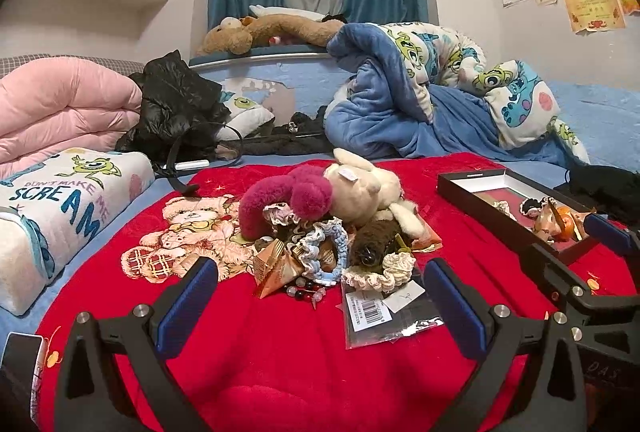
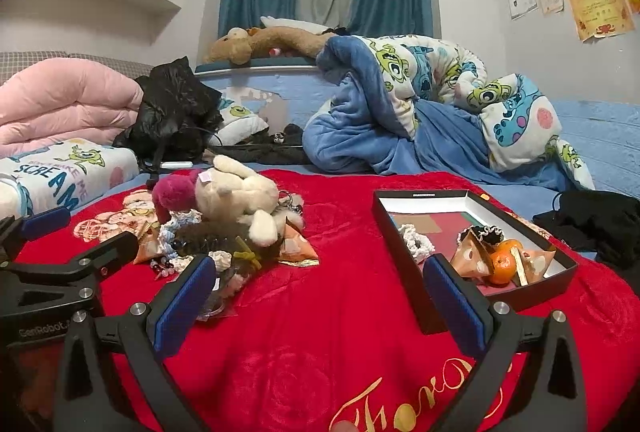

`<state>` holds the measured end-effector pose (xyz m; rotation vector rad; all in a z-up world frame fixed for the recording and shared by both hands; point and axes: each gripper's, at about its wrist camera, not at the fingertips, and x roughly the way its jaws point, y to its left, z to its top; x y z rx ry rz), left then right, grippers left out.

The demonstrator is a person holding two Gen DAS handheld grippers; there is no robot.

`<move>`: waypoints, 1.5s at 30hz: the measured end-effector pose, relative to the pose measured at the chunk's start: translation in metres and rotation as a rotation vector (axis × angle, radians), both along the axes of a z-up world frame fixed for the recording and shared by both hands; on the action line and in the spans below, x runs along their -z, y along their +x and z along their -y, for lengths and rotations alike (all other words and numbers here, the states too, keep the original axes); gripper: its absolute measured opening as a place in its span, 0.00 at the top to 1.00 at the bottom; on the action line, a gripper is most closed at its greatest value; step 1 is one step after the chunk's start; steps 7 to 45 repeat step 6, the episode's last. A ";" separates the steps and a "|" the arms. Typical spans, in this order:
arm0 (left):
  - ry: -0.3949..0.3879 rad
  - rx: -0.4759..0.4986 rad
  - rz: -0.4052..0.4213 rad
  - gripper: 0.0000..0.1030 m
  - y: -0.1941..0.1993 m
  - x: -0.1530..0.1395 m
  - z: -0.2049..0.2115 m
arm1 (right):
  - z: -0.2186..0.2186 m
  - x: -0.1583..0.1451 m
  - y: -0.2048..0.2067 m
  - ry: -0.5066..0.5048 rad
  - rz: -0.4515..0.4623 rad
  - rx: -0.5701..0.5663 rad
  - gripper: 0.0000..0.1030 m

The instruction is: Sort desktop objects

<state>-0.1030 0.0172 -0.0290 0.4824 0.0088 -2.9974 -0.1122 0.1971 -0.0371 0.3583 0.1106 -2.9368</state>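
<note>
While toy pile [image 1: 332, 216] sits on red blanket [image 1: 280, 332], left gripper [image 1: 320, 284] and right gripper [image 2: 320, 280] hover, jaws spread wide, empty; black box [image 2: 400, 232] beside pile

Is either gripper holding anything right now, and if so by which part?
Nothing is held. The left gripper and right gripper are both open and empty.

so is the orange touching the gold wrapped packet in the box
Touching. In the right wrist view the orange sits pressed against the gold wrapped packet inside the black box, with no gap between them.
</note>
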 end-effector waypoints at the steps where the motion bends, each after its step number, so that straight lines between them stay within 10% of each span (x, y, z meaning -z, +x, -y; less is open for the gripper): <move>1: 0.002 0.002 0.000 0.00 0.000 0.000 0.000 | 0.000 0.000 0.000 -0.001 0.001 -0.001 0.00; 45: 0.008 0.011 -0.007 0.00 0.002 0.000 0.001 | -0.001 0.001 -0.001 -0.008 0.002 -0.002 0.00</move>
